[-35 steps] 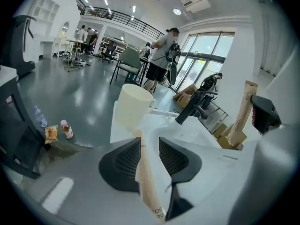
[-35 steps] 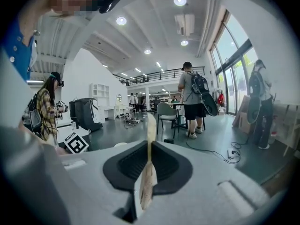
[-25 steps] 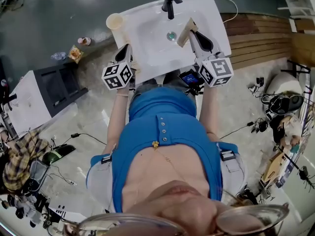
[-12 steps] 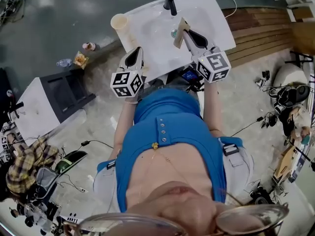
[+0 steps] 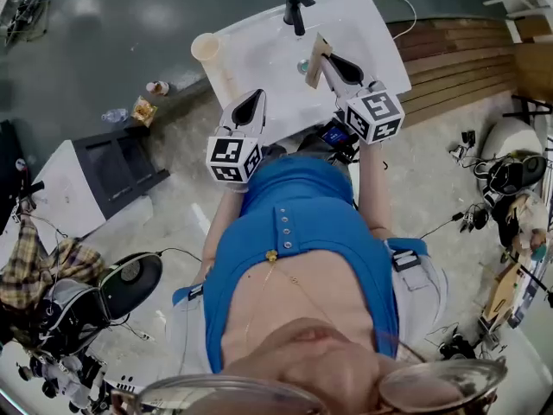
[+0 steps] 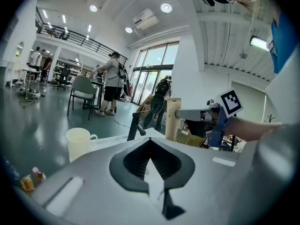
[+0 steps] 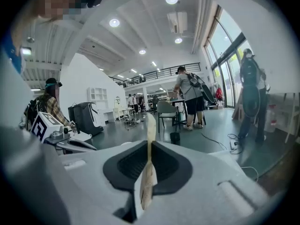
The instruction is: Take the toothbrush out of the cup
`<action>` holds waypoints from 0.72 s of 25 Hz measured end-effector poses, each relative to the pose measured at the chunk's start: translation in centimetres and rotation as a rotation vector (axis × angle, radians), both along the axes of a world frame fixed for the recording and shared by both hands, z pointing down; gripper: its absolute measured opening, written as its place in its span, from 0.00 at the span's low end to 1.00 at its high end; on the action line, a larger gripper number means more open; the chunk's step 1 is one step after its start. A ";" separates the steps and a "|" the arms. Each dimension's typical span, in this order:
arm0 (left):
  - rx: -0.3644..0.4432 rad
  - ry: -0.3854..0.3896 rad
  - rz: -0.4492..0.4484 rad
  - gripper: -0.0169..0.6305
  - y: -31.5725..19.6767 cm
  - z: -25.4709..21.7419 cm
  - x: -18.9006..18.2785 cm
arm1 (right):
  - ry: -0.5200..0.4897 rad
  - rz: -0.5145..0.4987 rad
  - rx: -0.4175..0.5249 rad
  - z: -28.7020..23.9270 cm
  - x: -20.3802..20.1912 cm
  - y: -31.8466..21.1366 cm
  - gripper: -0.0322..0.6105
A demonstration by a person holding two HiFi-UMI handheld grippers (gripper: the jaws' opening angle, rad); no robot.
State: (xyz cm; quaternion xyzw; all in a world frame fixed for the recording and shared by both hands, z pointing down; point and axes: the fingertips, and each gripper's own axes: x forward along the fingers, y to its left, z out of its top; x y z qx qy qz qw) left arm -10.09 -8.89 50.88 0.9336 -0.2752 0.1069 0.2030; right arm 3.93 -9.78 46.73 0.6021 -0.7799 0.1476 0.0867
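Two hand-held grippers are up over a white ceramic washbasin point(image 5: 259, 63) with a black tap point(image 5: 295, 9) at its far edge.

- **Farthest left, on the basin's corner:** a cream mug-shaped cup with a handle point(image 5: 206, 47), upright, with nothing seen standing out of its mouth.
- **Next:** the left gripper point(image 5: 251, 102), above the basin's near rim, to the right of the cup and apart from it. Jaws pressed fully together, nothing between them.
- **Then, over the bowl near the drain:** the flat pale-beige toothbrush point(image 5: 316, 56), clear of the cup and well apart from it. Bristles not to be made out.
- **Clamped on it:** the right gripper point(image 5: 332, 59), jaws narrowed down to the piece's thin edge.

Seen from the left gripper's side: long axis close to upright, crossing the line of the right jaws, gripped partway along with both ends free. Seen along the right jaws: edge-on, a thin cream strip standing between the pads.

Judged from this: lifting out looks done. Toothbrush to the right of the cup and in the right hand alone, cup nearer the left hand. For any setting down, room needed under the lower free end, and a turn of the wrist to lay the long axis flat.
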 end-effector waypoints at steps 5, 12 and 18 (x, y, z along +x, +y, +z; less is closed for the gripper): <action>0.012 -0.008 -0.001 0.03 0.0 -0.9 3.9 | -0.022 -0.001 0.002 -0.2 4.0 0.4 0.09; 0.054 -0.051 0.019 0.03 0.7 -1.8 10.9 | -0.040 -0.003 -0.001 -0.5 11.1 0.5 0.09; 0.049 -0.048 0.003 0.03 2.0 -2.0 14.2 | -0.040 -0.001 -0.013 -0.1 15.0 2.1 0.09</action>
